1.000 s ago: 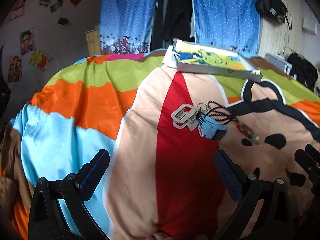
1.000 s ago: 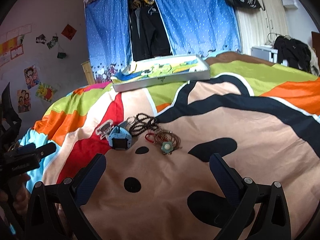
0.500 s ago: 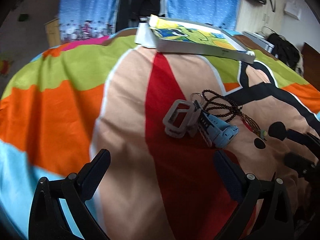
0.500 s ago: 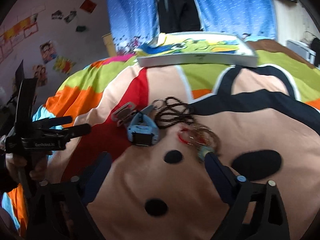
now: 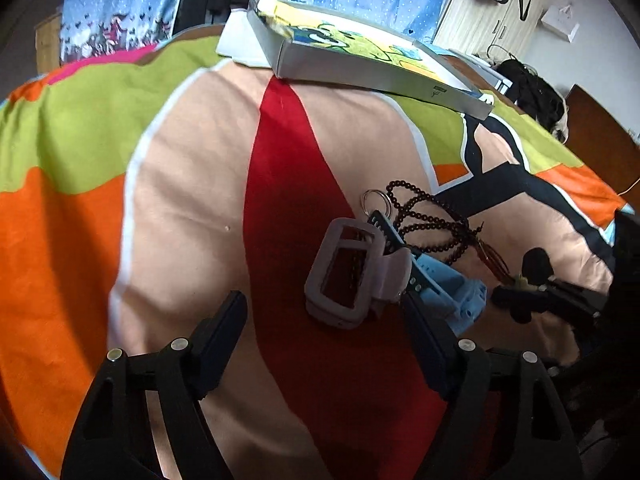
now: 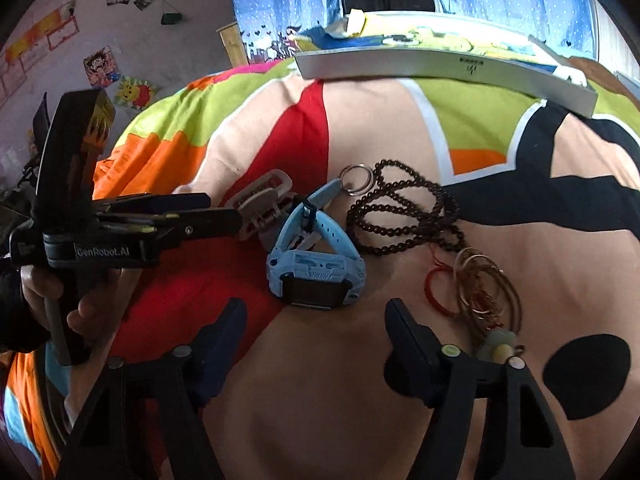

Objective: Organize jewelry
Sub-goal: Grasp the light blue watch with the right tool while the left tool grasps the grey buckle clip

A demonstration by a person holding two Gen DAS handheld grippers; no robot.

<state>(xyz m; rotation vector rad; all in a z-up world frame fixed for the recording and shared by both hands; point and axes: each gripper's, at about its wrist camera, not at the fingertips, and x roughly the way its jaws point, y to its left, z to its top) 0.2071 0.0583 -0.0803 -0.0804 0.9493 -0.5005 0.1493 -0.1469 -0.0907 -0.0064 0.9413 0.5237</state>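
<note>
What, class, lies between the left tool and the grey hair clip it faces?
Nothing visible: only bare bedspread separates the open left tool from the grey hair clip; the blue watch lies beside the clip, not in front.

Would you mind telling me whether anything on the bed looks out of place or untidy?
Yes: the jewelry lies in a loose heap on the bedspread, not in the tray behind it. The dark bead necklace is coiled against the blue watch, and the thin bangles tangle with red cord.
</note>
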